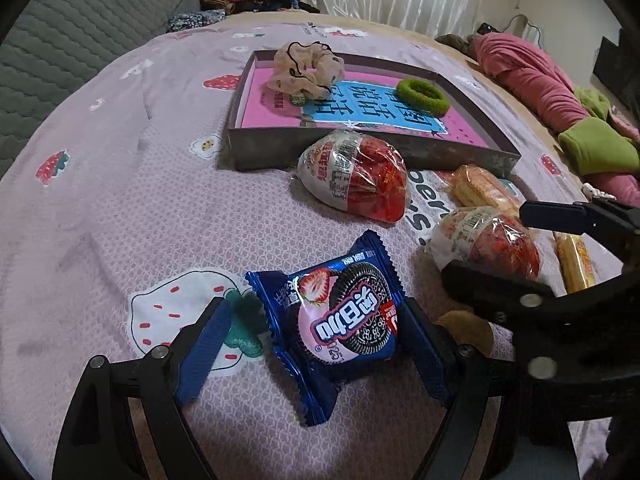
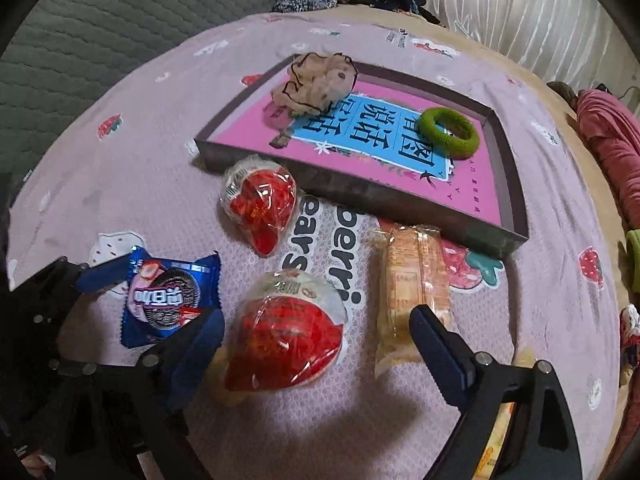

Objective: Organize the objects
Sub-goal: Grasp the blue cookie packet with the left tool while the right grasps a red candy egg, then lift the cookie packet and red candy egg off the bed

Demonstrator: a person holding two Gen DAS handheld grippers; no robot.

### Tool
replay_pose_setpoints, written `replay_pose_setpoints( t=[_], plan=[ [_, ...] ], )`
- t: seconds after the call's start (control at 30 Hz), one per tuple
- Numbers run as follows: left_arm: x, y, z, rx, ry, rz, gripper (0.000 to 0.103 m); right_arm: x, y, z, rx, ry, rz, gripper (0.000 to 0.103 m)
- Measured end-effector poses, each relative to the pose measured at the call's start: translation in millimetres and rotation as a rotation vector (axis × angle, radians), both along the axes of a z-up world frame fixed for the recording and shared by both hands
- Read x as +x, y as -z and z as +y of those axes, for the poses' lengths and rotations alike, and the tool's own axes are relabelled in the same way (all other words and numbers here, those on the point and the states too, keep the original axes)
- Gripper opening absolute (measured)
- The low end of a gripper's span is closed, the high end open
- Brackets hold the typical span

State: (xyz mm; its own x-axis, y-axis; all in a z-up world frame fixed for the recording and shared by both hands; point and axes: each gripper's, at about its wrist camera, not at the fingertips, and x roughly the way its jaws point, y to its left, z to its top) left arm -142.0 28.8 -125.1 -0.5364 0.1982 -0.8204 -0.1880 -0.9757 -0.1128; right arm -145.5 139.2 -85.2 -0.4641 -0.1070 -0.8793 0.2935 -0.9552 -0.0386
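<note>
Nearest, the left gripper (image 1: 316, 344) stands wide with the blue cookie packet (image 1: 344, 324) lying flat on the bed sheet (image 1: 120, 208) between its pads, not yet pinched. That packet is likely light, its foil slick and crinkly, the biscuits inside stiff but easy to crack, so a gentle squeeze across the plump middle, not the crimped ends, looks safest. Just beside it, the right gripper (image 2: 316, 340) is also wide open and straddles the near red-and-white wrapped snack (image 2: 288, 340); its cellophane is glossy and loose, so the pads could slide unless they close on the rounded body rather than the twisted film. A second wrapped snack of the same kind (image 2: 260, 208) lies a little farther on, and a yellow wafer pack (image 2: 412, 284) rests to its right, long and probably brittle, best taken across its width. Beyond these sits the shallow box (image 2: 512, 216), holding a cream scrunchie (image 2: 320, 80) and a green hair tie (image 2: 450, 132), both soft and forgiving. Folded clothes (image 1: 532, 76) lie at the far edge.
</note>
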Motion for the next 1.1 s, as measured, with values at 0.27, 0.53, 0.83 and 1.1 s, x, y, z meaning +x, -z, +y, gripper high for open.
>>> replay_pose_setpoints(
  t=[0.27, 0.53, 0.83, 1.1],
  plan=[
    [-4.9, 3.3, 3.6, -0.022, 0.003, 0.006, 0.088, -6.8, 3.8, -12.2, 0.062, -0.057, -0.013, 0.065],
    [0.4, 1.5, 9.3, -0.045, 0.028, 0.019, 0.073, -8.8, 14.0, -4.8, -0.033, -0.065, -0.086, 0.053],
    [3.3, -4.3, 8.1, -0.002, 0.043, 0.029, 0.049, 3.2, -0.8, 2.1, -0.067, -0.049, -0.043, 0.053],
    [3.5, -9.5, 1.6, 0.017, 0.033, 0.033, 0.049, 10.5, -13.0, 12.7, -0.104, -0.028, -0.012, 0.053]
  ],
)
